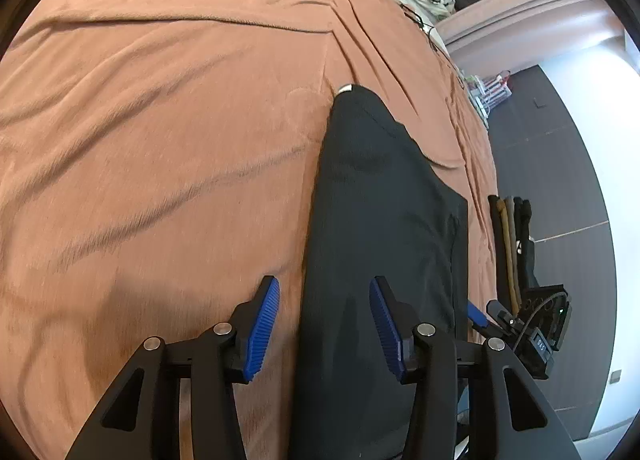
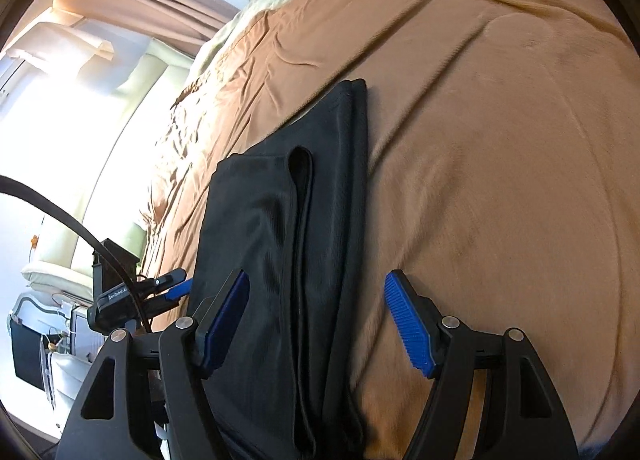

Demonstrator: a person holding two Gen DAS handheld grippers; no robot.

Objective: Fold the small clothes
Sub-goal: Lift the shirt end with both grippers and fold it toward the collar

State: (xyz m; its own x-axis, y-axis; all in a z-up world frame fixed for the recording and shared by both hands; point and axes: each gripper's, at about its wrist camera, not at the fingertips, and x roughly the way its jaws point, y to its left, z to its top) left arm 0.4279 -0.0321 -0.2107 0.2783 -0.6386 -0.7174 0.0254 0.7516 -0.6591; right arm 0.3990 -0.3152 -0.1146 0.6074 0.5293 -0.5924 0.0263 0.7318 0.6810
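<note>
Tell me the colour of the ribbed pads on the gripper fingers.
Bright blue ribbed pads on black fingers, clearest in the right wrist view.

A bed under a rumpled orange-brown blanket [image 1: 160, 139]; a folded dark garment [image 2: 280, 219] lies flat on it.

Black garment [image 1: 380, 219], small, knit fabric, folded lengthwise into a long narrow strip. Lies flat on the bed, layered edges visible; type unclear, possibly trousers.
</note>
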